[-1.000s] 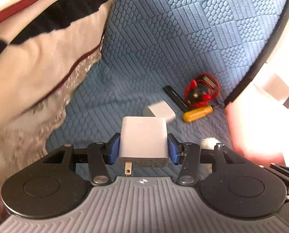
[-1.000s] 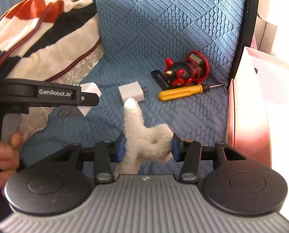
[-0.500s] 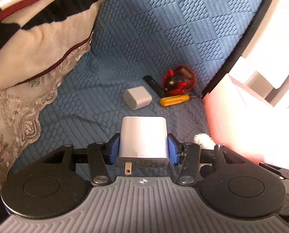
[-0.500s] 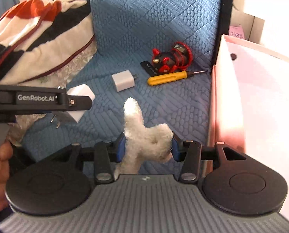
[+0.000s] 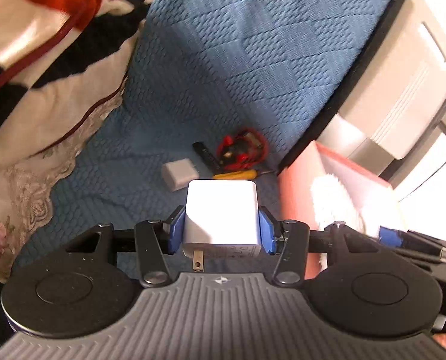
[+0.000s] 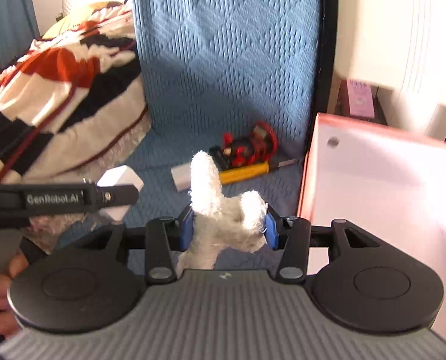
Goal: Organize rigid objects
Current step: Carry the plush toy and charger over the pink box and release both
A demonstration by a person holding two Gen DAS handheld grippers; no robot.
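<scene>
The white cube-shaped plastic wall charger (image 5: 221,214) is pinched between the blue pads of the left gripper (image 5: 221,229), its metal prongs turned back toward the camera, and is carried clear of the blue quilted seat cushion (image 5: 223,60). The pink-rimmed open box (image 5: 294,180) is seen just to the right of and below this load, so a rightward carry is judged to be called for. A fluffy white plush figure (image 6: 223,210) is clamped in the right gripper (image 6: 227,229), which is the nearer to the box. On the cushion beyond are left a second white charger (image 5: 179,174), a yellow-handled screwdriver (image 6: 246,171) and a red-and-black wound gadget (image 6: 249,145).
</scene>
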